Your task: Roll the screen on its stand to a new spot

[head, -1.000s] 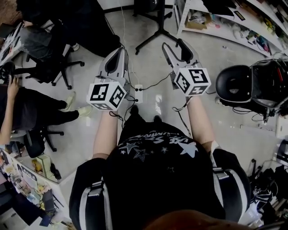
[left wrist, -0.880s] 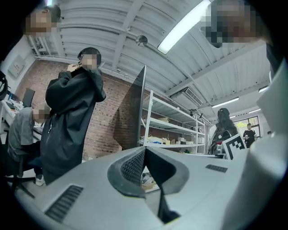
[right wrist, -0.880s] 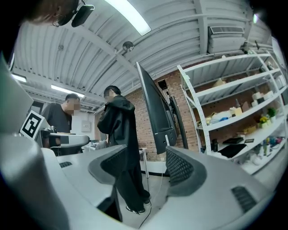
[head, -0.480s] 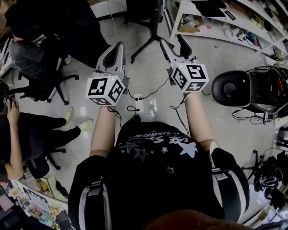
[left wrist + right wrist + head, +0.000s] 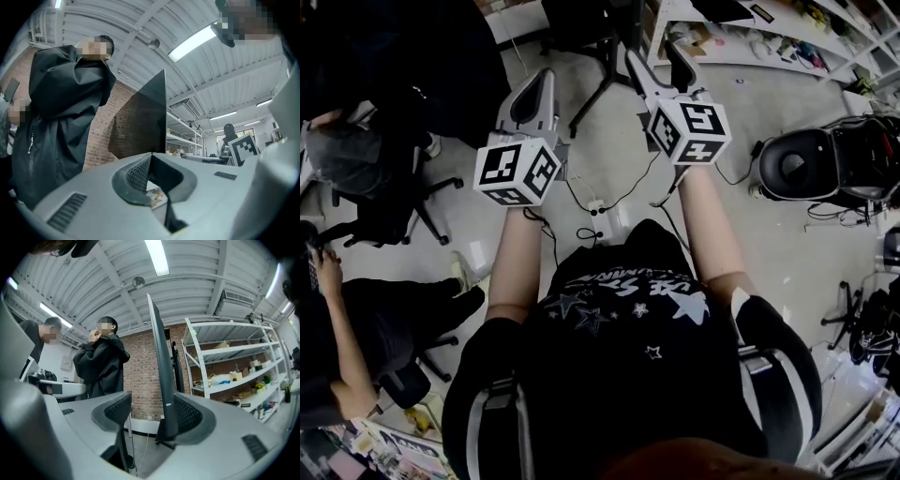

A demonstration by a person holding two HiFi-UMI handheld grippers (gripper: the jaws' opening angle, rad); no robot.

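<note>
The screen [image 5: 159,362] shows edge-on as a thin dark slab rising toward the ceiling. It stands between the jaws of my right gripper [image 5: 150,413], close beside the right pad [image 5: 192,416]. Those jaws are open and the left pad is well apart from it. In the head view my right gripper [image 5: 656,58] reaches up to the black stand legs [image 5: 600,70]. My left gripper [image 5: 536,94] is level with it to the left, jaws shut on nothing. In the left gripper view the screen [image 5: 147,117] appears as a dark panel beyond the gripper [image 5: 150,161].
A person in a black coat [image 5: 101,366] stands left of the screen. White shelving [image 5: 750,28] runs along the right. A seated person [image 5: 356,309] and office chair [image 5: 394,202] are at left. A power strip with cables [image 5: 598,206] lies on the floor.
Both grippers have moved forward to the stand, and the floor has slid down the head view. The right gripper's jaws now reach the stand's legs.
</note>
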